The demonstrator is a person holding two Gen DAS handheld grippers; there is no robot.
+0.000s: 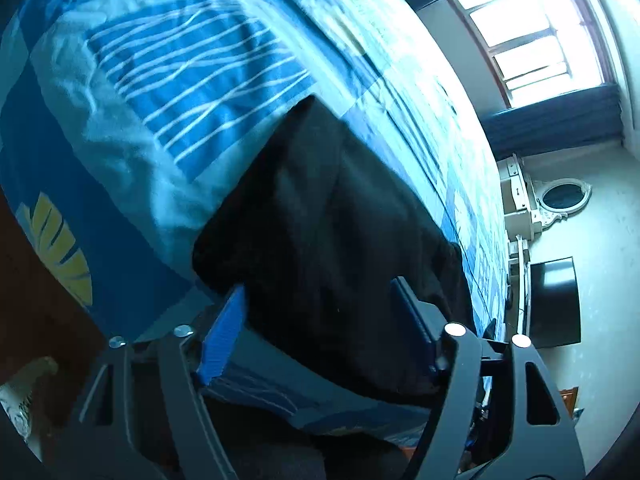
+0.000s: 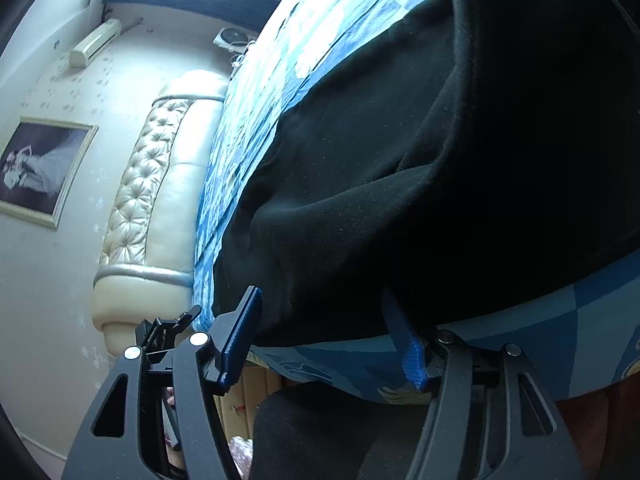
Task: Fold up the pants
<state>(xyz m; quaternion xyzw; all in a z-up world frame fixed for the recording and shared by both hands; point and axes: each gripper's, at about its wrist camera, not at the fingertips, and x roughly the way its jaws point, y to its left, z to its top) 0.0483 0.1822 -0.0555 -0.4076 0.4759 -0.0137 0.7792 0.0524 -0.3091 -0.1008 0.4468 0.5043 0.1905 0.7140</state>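
- The pants (image 1: 332,240) are black, soft and matte, fleece-like with fine lint, and lie in a folded slab on the bed (image 1: 168,92) near its edge.
- The bed cover is smooth blue cloth with white wavy stripes and a yellow leaf print.
- The left tongs (image 1: 320,312) are spread, their ribbed blue pads (image 1: 222,336) at either side of the pants' near edge.
- The right tongs (image 2: 324,332) are spread too, pads (image 2: 408,348) at the pants' hem; a thick fold of pants (image 2: 440,140) fills that view.
- A tufted cream headboard (image 2: 160,188), a framed picture (image 2: 40,164), a window (image 1: 528,32) and an oval mirror (image 1: 564,196) surround the bed.
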